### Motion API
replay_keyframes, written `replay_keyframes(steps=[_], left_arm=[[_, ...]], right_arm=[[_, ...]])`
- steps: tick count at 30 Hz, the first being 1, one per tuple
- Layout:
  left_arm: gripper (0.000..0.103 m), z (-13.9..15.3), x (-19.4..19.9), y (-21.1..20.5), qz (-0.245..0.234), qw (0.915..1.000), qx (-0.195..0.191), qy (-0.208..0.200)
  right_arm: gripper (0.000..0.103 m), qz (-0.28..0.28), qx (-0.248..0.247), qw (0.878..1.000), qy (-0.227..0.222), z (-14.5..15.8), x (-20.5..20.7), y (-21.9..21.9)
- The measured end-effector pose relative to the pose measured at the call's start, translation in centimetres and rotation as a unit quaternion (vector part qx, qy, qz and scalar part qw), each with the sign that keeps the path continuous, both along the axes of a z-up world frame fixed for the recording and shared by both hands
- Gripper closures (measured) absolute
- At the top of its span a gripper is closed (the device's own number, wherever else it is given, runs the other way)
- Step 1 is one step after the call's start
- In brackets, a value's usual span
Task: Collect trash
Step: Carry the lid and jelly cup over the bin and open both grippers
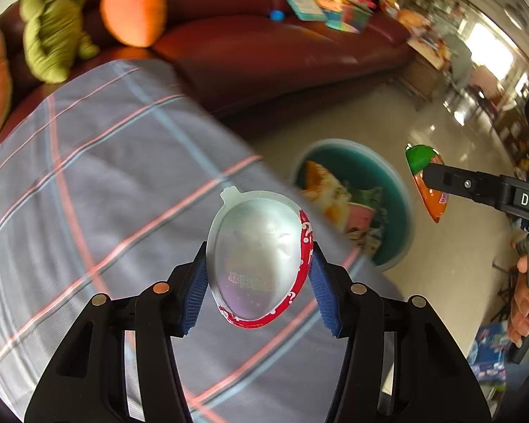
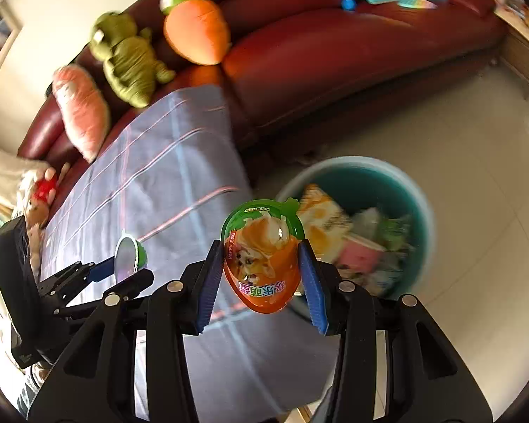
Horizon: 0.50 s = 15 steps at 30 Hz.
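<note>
My left gripper point(image 1: 259, 275) is shut on a silver and red egg-shaped toy shell point(image 1: 257, 257) and holds it above the plaid-covered table point(image 1: 105, 194). My right gripper point(image 2: 262, 271) is shut on an orange and green egg-shaped shell point(image 2: 261, 261), held above the table's edge beside the teal trash bin point(image 2: 416, 211). The bin point(image 1: 395, 190) stands on the floor and holds several wrappers. The right gripper with its shell point(image 1: 428, 183) shows at the right of the left wrist view. The left gripper with its shell point(image 2: 127, 255) shows at the left of the right wrist view.
A dark red sofa point(image 1: 282, 49) stands behind the table with a green plush point(image 1: 53, 35), an orange carrot plush point(image 1: 134, 10) and books point(image 1: 335, 3). A pink carrot plush point(image 2: 81, 112) lies at the left. Pale tiled floor point(image 2: 441, 123) surrounds the bin.
</note>
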<state>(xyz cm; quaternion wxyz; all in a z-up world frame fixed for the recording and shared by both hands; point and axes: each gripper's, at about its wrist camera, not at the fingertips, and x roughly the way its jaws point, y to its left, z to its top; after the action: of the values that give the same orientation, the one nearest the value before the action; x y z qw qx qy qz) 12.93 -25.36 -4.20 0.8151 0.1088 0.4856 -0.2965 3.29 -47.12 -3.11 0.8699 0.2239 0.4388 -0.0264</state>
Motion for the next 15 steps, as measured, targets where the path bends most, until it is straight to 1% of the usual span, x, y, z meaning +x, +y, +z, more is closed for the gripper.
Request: replay_keyframes(steps=[2, 8, 15], left_arm=[[0.048, -0.3, -0.2, -2.0, -0.015, 0.9999, 0.004, 0.002], [0.048, -1.4, -0.5, -7.0, -0.047, 0.9988, 0.014, 0.009], [0.048, -2.7, -0.5, -10.9, -0.069, 0.9971, 0.022, 0.023]], right_arm=[[0.062, -0.013, 0.006, 1.000, 0.001, -0.3, -0.6, -1.7], [0.062, -0.034, 0.023, 0.999, 0.002, -1.2, -1.1, -5.2], [0.062, -0.050, 0.034, 0.998, 0.010, -2.1, -1.3, -8.0]])
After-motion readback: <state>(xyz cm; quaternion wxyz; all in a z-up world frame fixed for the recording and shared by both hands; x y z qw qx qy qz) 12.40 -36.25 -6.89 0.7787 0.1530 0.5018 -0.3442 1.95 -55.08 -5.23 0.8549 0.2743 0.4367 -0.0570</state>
